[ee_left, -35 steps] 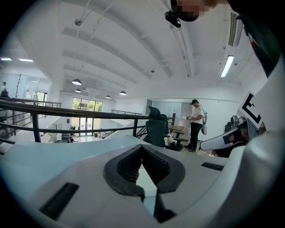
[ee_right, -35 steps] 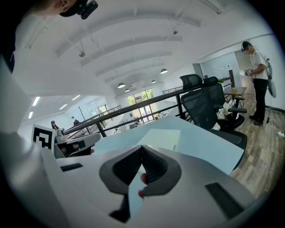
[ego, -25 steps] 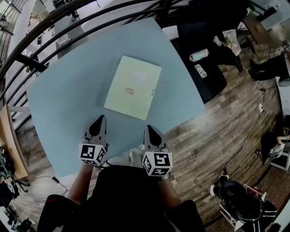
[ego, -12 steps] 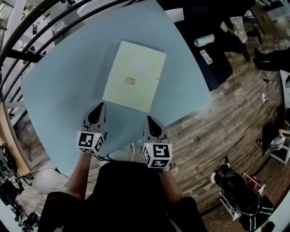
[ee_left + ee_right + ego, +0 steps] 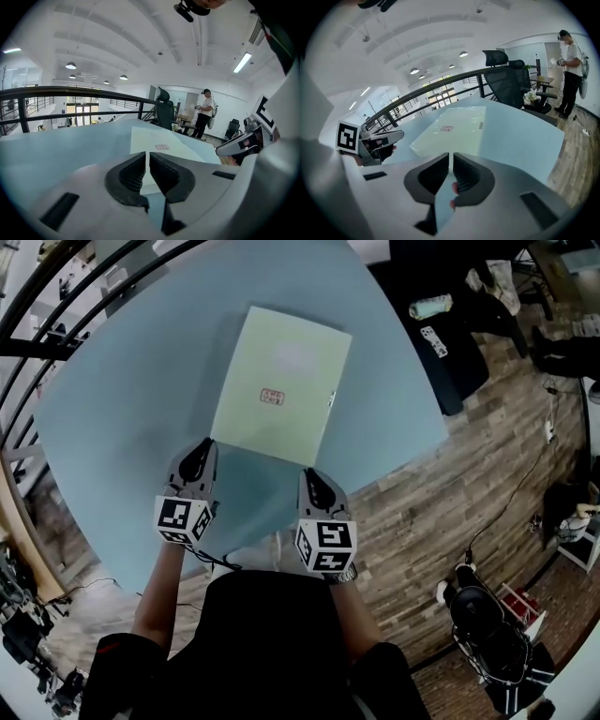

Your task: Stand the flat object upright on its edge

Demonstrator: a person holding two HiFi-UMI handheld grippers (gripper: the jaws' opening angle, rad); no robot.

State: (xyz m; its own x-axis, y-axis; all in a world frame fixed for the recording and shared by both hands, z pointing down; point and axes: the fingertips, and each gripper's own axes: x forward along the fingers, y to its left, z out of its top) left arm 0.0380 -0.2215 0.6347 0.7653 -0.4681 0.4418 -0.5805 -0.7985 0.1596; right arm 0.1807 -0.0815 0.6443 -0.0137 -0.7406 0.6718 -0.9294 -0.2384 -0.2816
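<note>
A flat pale-green rectangular folder (image 5: 281, 385) with a small red label lies flat on the light blue table (image 5: 122, 427). It also shows ahead of the jaws as the folder (image 5: 159, 145) in the left gripper view and the folder (image 5: 450, 129) in the right gripper view. My left gripper (image 5: 199, 454) hovers just short of the folder's near left corner, jaws shut and empty. My right gripper (image 5: 311, 482) sits at the near right corner, just off the edge, also shut with nothing held.
The table's near edge runs behind the grippers, with wood floor (image 5: 441, 512) to the right. A dark railing (image 5: 56, 306) curves past the far left. A black office chair (image 5: 506, 82) and a standing person (image 5: 572, 70) are beyond the table's far side.
Both grippers have moved forward to the folder's near edge; the folder now appears closer and larger. The jaws stayed shut.
</note>
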